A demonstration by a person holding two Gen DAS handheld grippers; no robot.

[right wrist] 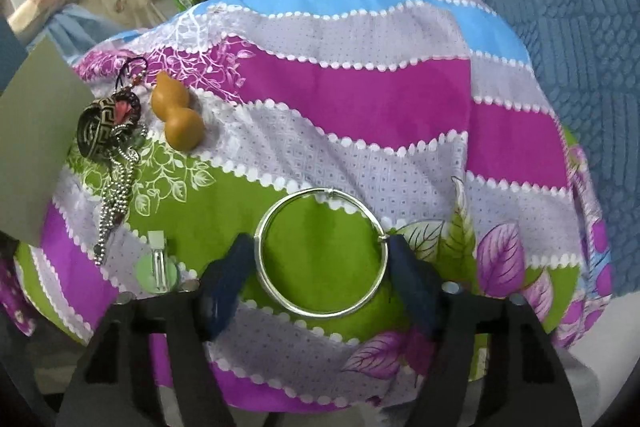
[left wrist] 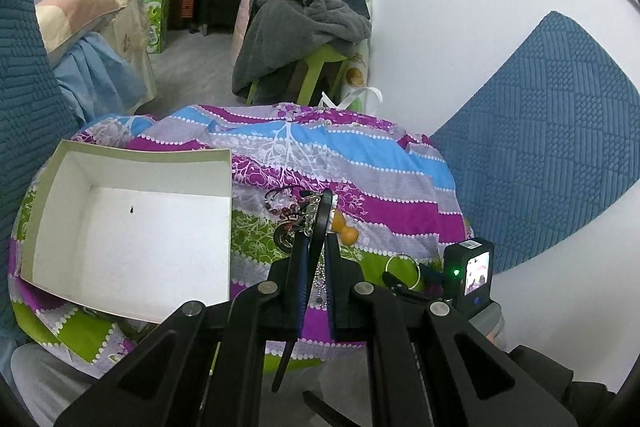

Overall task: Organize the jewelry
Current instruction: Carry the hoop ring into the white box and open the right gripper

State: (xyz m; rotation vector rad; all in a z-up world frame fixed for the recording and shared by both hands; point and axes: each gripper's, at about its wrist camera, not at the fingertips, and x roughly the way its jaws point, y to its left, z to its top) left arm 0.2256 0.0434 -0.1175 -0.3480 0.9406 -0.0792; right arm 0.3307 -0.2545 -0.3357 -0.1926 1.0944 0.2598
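The silver bangle (right wrist: pixel 322 254) lay bracketed by the spread right claw (right wrist: pixel 320 259), awaiting a squeeze, while the left claw (left wrist: pixel 316 227), pinched nearly together, probed the far beaded trinkets (left wrist: pixel 292 217) beside the empty white box (left wrist: pixel 132 227).

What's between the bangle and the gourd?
Only bare patterned cloth: in the right wrist view nothing lies between the bangle and the gourd.

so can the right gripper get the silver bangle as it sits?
Probably yes. The right gripper is open with a finger on either side of the silver bangle, which lies flat on the patterned cloth; nothing lies between.
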